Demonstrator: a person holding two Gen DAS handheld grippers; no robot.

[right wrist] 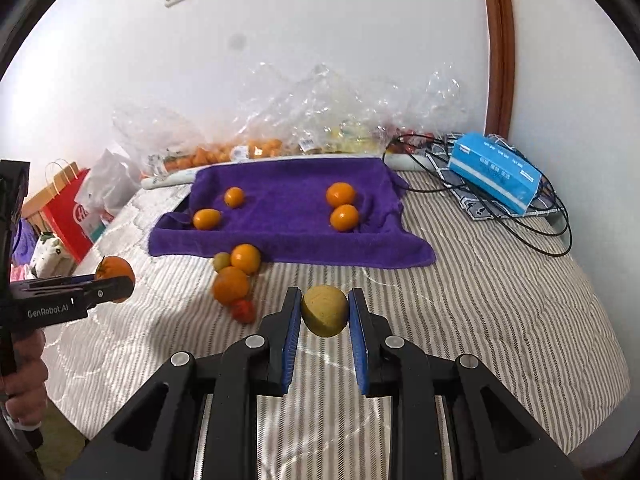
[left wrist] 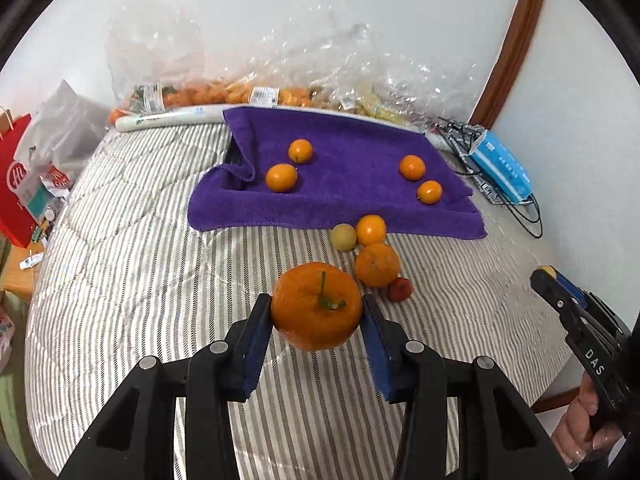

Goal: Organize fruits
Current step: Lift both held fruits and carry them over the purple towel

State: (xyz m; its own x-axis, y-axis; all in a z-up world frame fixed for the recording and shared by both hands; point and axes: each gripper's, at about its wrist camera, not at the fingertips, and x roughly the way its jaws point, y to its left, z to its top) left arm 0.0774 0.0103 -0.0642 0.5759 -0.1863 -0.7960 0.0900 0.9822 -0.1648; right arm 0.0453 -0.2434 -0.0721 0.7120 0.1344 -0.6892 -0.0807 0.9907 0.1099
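My left gripper (left wrist: 317,312) is shut on a large orange with a green stem (left wrist: 317,310), lifted above the striped bed (left wrist: 140,264). My right gripper (right wrist: 324,312) is shut on a yellow-green round fruit (right wrist: 324,310), also off the bed. The left gripper (right wrist: 114,280) with its orange (right wrist: 114,268) shows at the left of the right wrist view. A purple towel (left wrist: 352,200) lies ahead with several small oranges on it, two to the left (left wrist: 282,177) and two to the right (left wrist: 412,167). Just in front of the towel lies a cluster: a pale yellow fruit (left wrist: 343,237), two oranges (left wrist: 377,265) and a small red fruit (left wrist: 401,289).
Clear plastic bags of fruit (left wrist: 248,92) line the wall behind the towel. A blue box (left wrist: 502,168) on a wire rack with black cables (right wrist: 532,232) sits at the right. A red paper bag (left wrist: 16,200) and white bag stand off the bed's left edge.
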